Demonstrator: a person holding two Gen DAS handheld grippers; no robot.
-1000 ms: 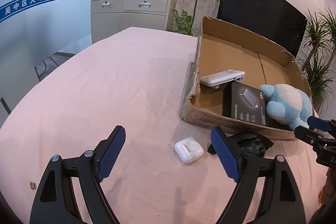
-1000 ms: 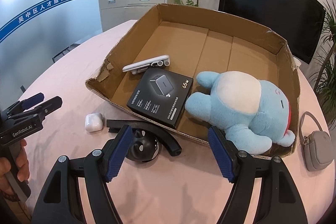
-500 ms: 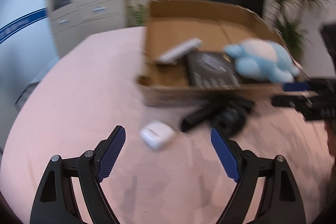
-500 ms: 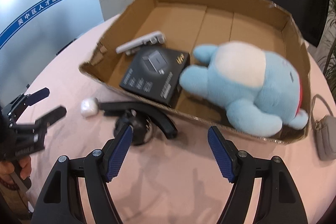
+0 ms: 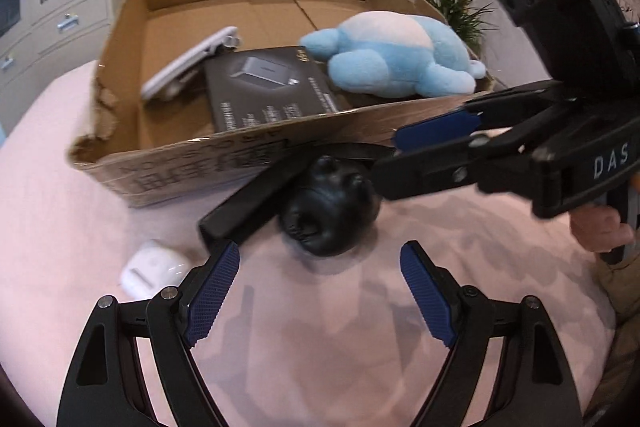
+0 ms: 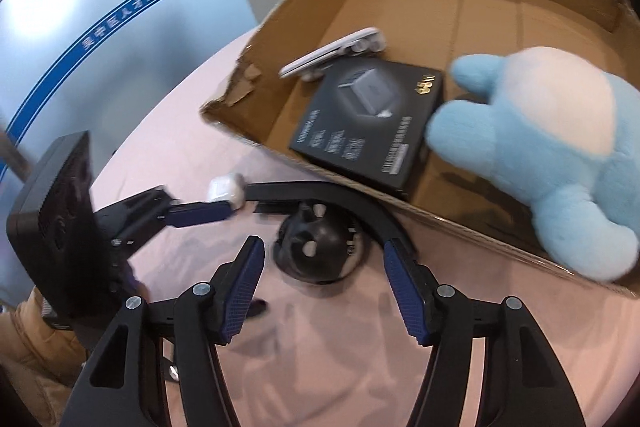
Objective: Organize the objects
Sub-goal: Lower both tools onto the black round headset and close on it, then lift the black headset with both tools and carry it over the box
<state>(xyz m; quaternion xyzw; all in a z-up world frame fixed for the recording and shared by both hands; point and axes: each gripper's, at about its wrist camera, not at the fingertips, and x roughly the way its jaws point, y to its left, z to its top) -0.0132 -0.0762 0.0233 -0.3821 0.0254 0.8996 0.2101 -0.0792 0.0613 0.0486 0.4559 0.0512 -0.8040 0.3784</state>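
Pink-clothed table (image 5: 60,211) with a torn cardboard box (image 5: 192,163) at the far side. Inside the box: blue-and-white plush toy (image 5: 396,55), black charger carton (image 5: 268,87) beside it, white folding stand (image 5: 188,63) leaning at the carton's far left corner.

On the cloth just in front of the box's near wall: black headset (image 5: 328,207), its round earcup toward the cameras and its flat band running off to the left; white earbuds case (image 5: 154,269) further left, near the band's end, not touching it.

Left gripper (image 5: 320,291) low over the cloth, jaws closing yet still wide apart, nothing between the pads; earcup just ahead of the tips, earbuds case off the left finger's outer side.

Right gripper (image 6: 322,287) angled down at the headset (image 6: 320,251), jaws closing, earcup just beyond the tips, right finger close against the band, pads not yet pressing. From the left view, its fingers reaching in over the earcup from the right, a hand (image 5: 600,231) on its handle.
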